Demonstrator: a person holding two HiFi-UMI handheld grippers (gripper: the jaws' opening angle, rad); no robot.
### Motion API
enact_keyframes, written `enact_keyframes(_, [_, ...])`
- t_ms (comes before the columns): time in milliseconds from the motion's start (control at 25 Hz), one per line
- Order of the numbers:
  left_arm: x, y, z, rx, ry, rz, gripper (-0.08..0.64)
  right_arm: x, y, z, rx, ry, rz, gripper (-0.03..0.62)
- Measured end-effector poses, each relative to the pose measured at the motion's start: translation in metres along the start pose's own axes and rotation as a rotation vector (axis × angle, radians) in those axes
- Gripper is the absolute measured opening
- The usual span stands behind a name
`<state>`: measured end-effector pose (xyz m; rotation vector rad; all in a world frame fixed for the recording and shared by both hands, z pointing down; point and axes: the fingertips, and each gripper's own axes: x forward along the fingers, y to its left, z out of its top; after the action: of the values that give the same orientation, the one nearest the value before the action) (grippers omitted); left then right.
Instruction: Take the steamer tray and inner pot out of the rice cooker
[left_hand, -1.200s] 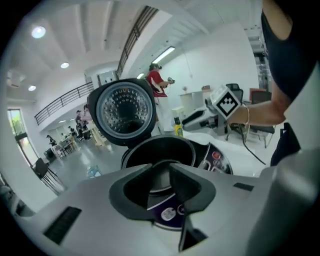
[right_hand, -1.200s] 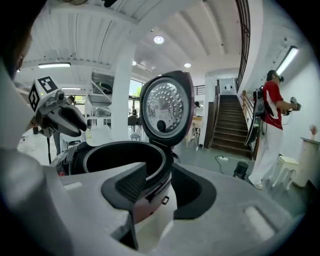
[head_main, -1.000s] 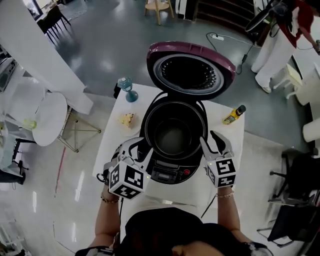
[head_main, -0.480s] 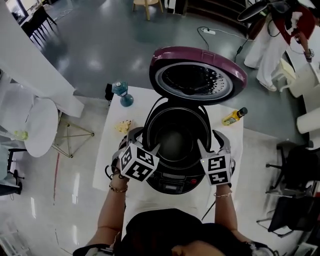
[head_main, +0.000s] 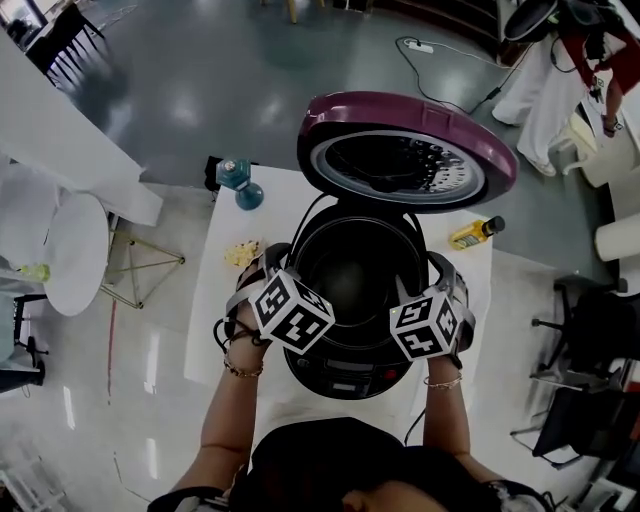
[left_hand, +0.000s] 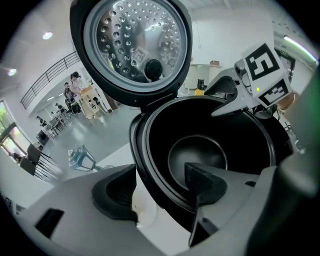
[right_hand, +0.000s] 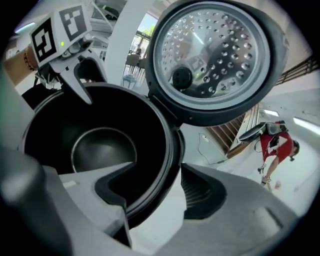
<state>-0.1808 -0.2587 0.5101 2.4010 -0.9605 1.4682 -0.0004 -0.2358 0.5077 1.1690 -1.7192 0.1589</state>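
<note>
The black inner pot (head_main: 352, 275) sits in the open rice cooker (head_main: 345, 375) on the desk (head_main: 222, 300), with the left hand-held gripper (left_hand: 160, 174) straddling its left rim and the right hand-held gripper (right_hand: 157, 170) its right rim, both jaws just opened wide, pads not yet pressing.

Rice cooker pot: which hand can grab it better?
Neither wins. The left tool and right tool have both just been opening, and each straddles the round black inner pot's rim, one jaw inside, one outside, not pressing. Likely both lift together.
</note>
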Motion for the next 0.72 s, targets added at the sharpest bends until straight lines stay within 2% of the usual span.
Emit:
enact_keyframes(200, [0.008, 0.008, 0.002, -0.034, 0.023, 0.045, 0.296, 0.005, -0.003, -0.001, -0.04, 0.039, -0.005, 0.253])
enact_keyframes(360, [0.005, 0.013, 0.004, -0.071, 0.017, 0.086, 0.231, -0.001, -0.007, 0.003, -0.007, 0.016, -0.016, 0.225])
enact_keyframes(480, [0.003, 0.015, 0.005, -0.092, 0.006, 0.075, 0.207, -0.015, -0.009, 0.016, 0.037, -0.053, 0.013, 0.143])
enact_keyframes(720, [-0.008, 0.015, 0.009, -0.118, -0.026, 0.063, 0.158, -0.039, -0.018, 0.034, 0.13, -0.199, -0.005, 0.12])
